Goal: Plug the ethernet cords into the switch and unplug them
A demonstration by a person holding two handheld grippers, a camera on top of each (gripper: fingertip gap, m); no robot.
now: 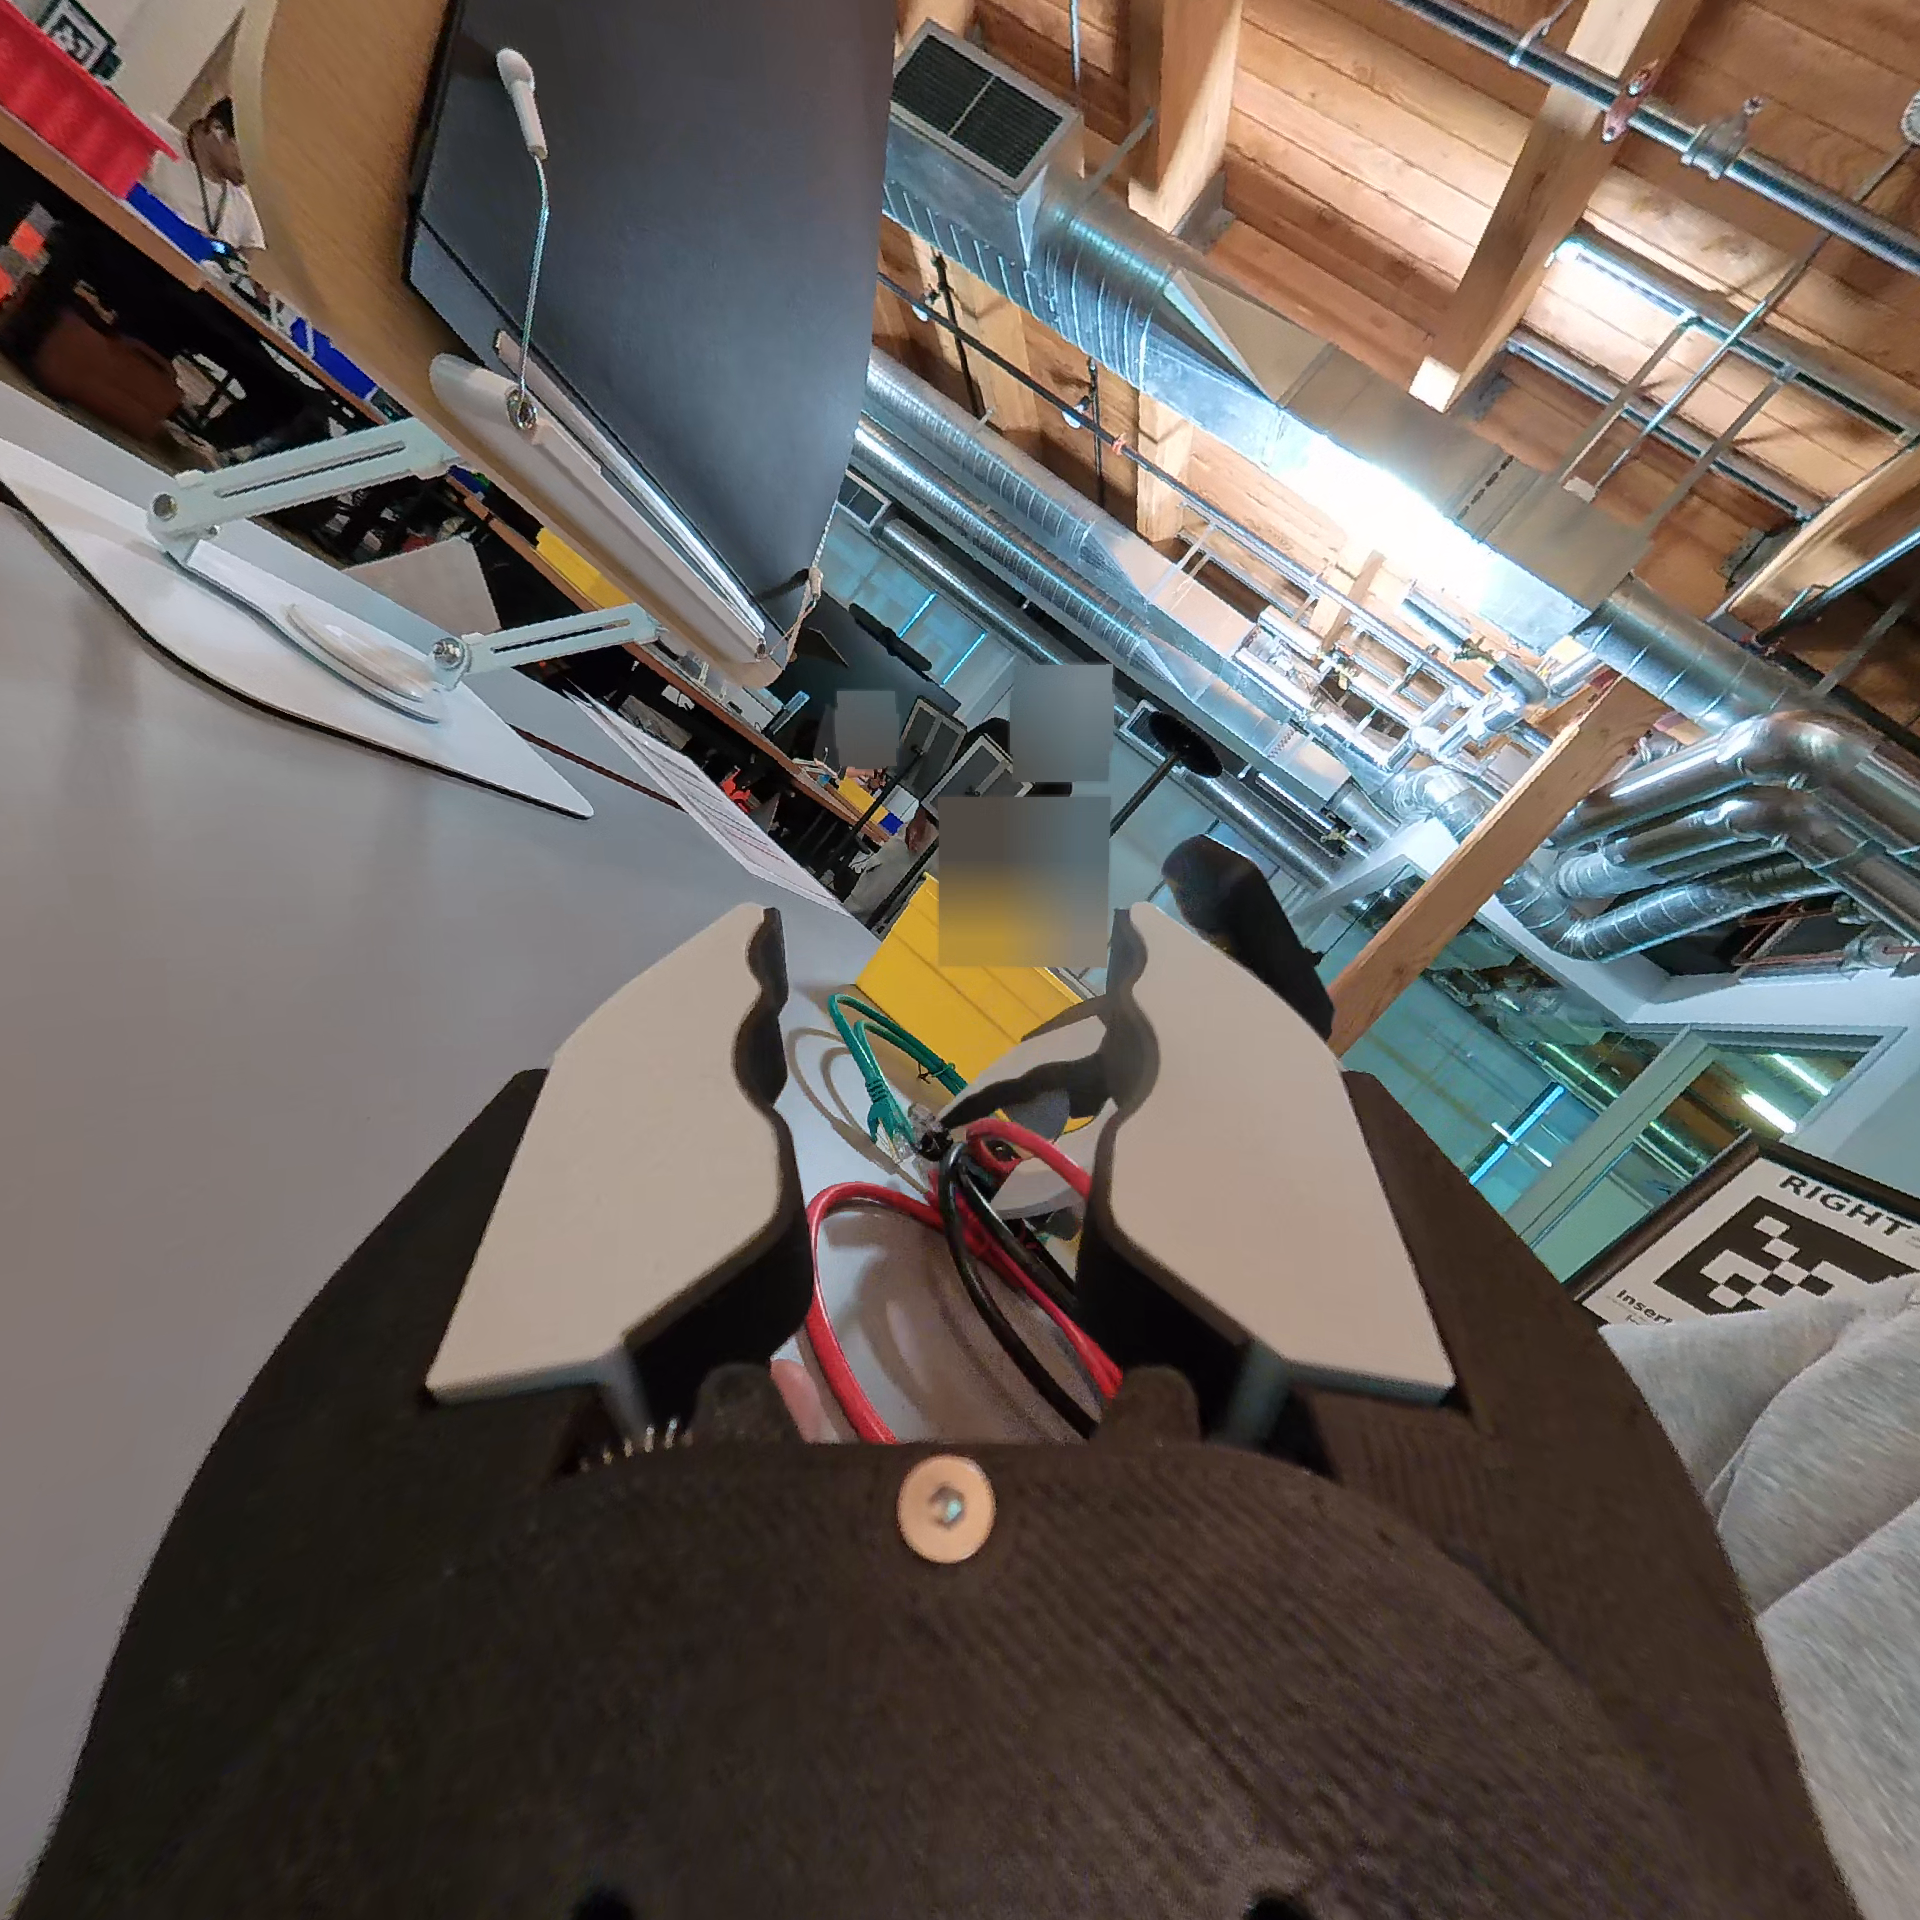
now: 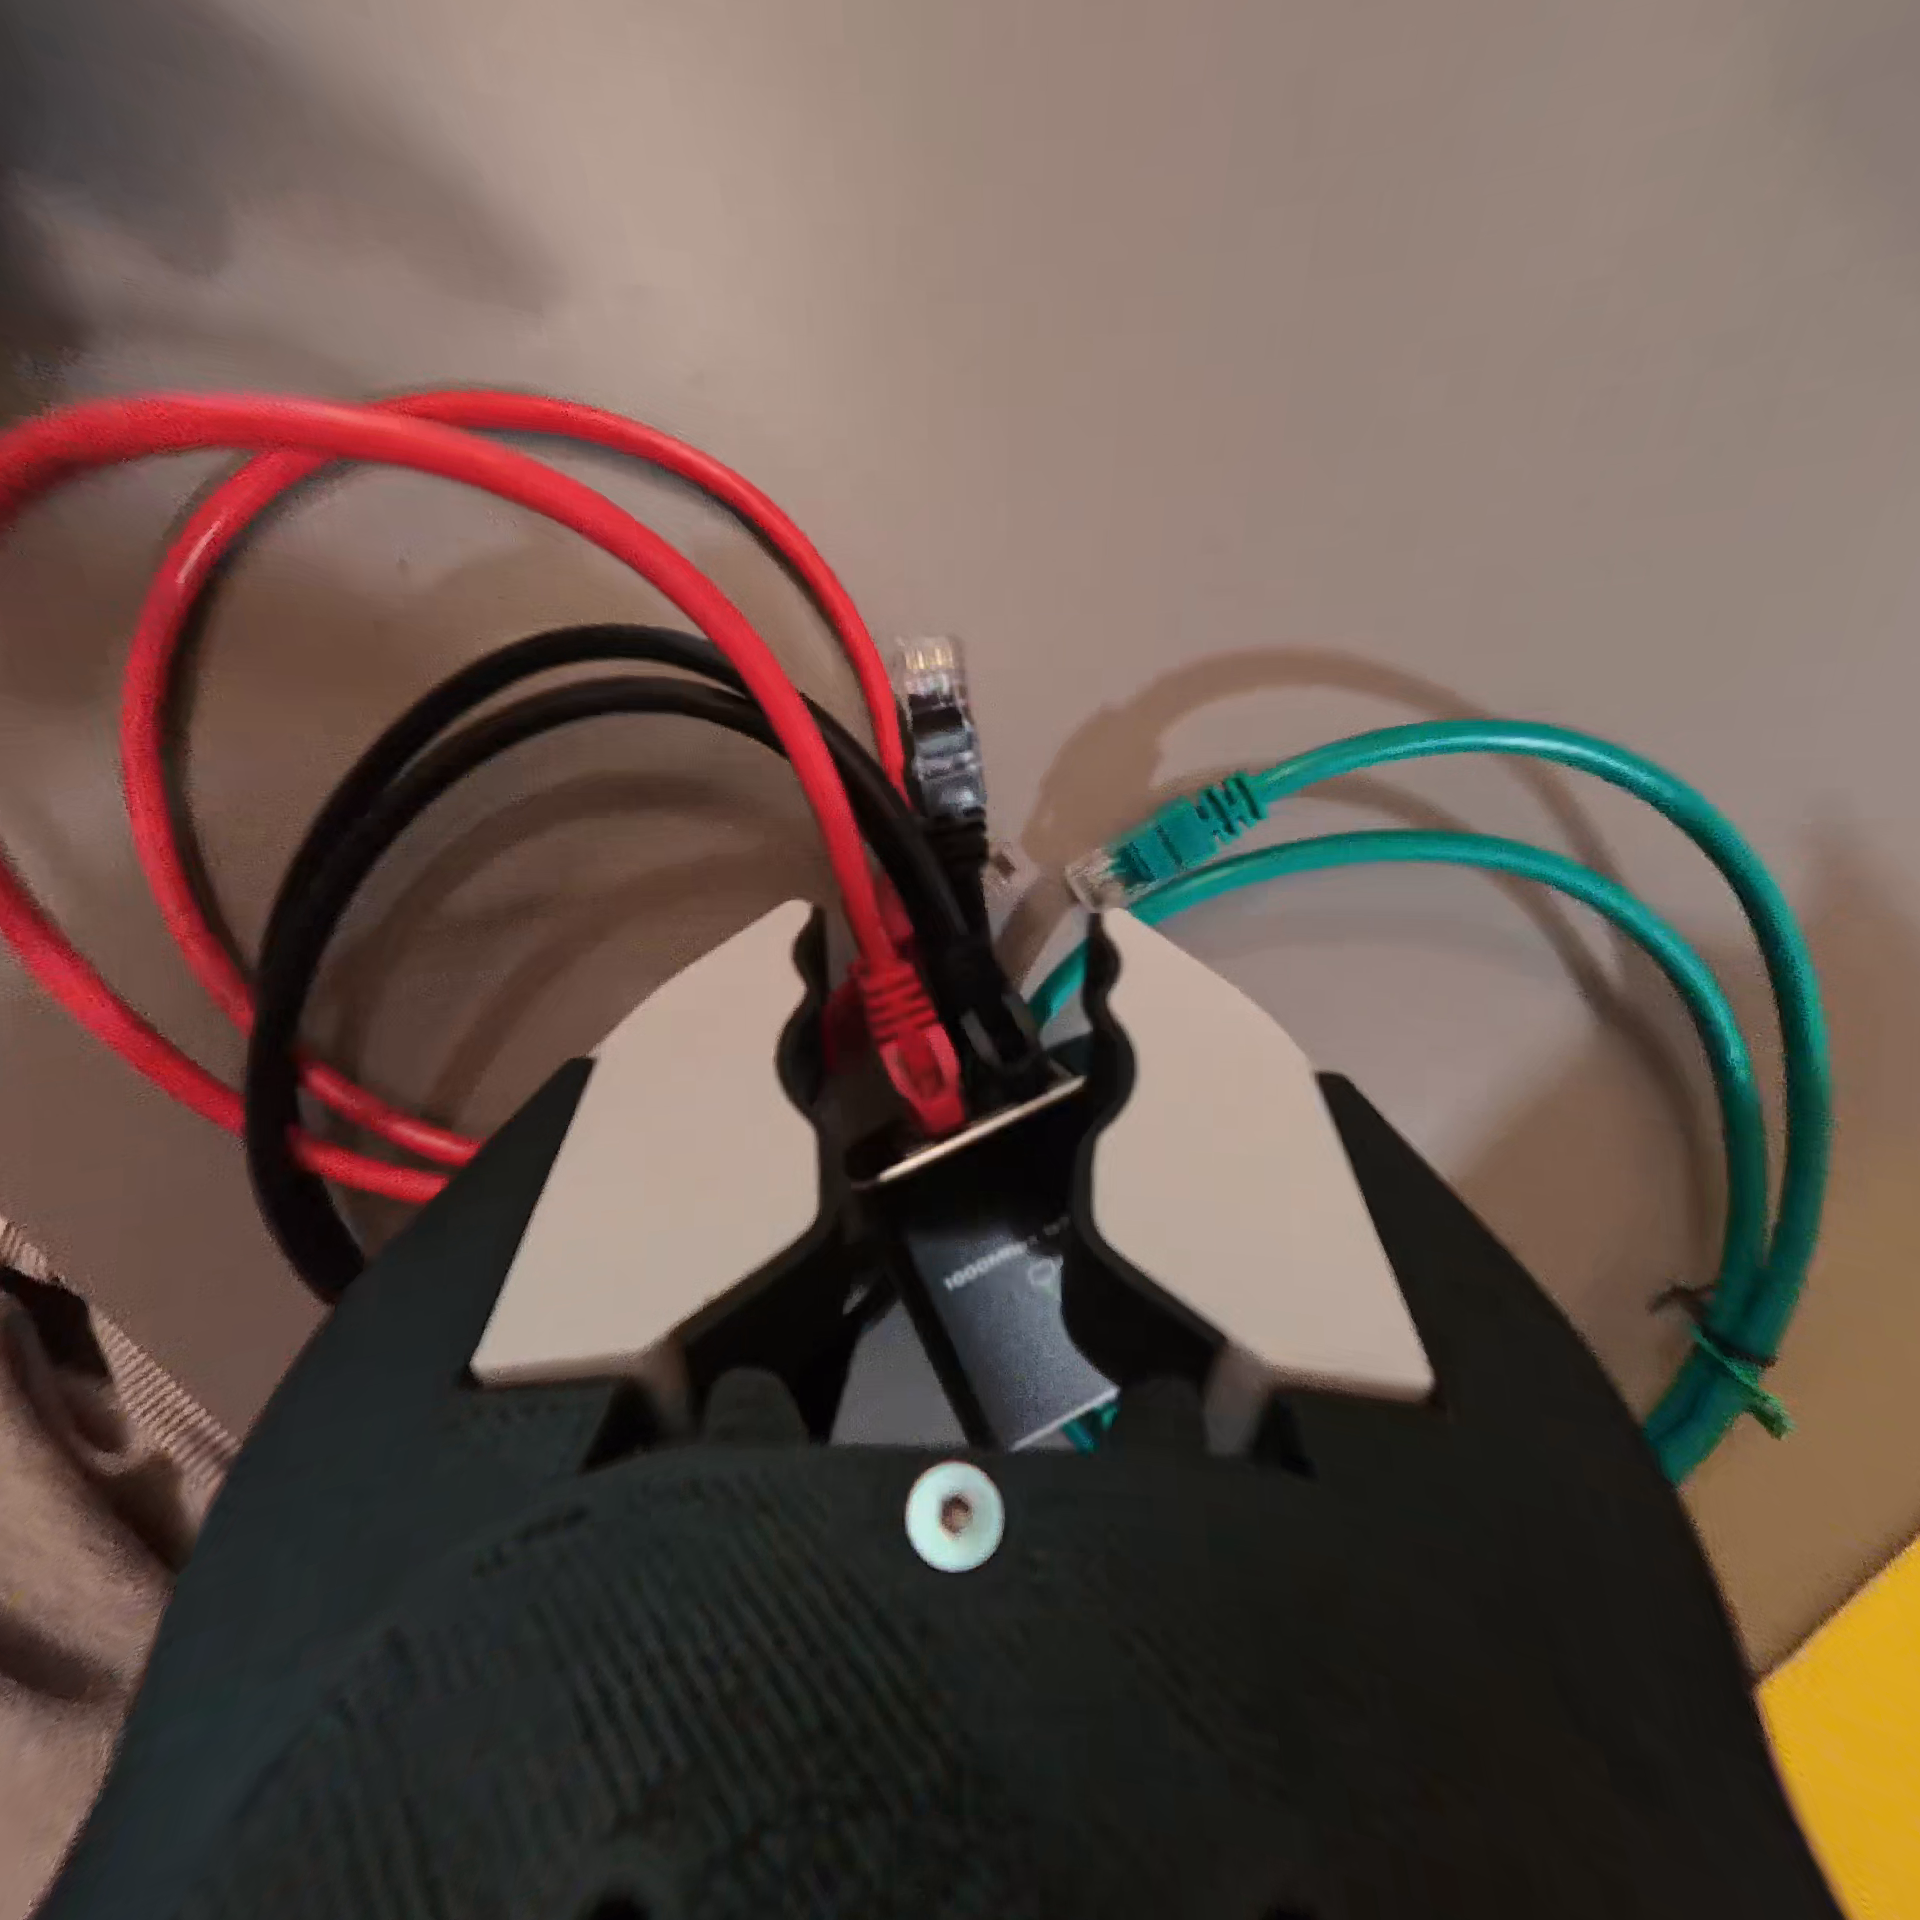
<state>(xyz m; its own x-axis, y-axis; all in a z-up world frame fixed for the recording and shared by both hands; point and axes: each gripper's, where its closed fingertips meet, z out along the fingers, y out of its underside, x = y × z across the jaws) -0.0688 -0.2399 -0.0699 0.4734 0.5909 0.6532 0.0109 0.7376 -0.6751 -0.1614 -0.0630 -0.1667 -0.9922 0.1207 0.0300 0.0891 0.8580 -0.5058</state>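
Right gripper (image 2: 951, 920): pinching the dark switch (image 2: 1013, 1320) at lower centre; red cord (image 2: 902, 1023) plugged in, black cord (image 2: 940, 727) and green cord (image 2: 1164, 847) connectors loose above. Left gripper (image 1: 951, 920): spread, holding nothing.

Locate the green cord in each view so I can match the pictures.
Left wrist view: green cord, small, centre, on the table just beyond the gap in the tongs.
Right wrist view: green cord, large loops on the right, free plug pointing left.
Shared landmark: the red cord beside it.
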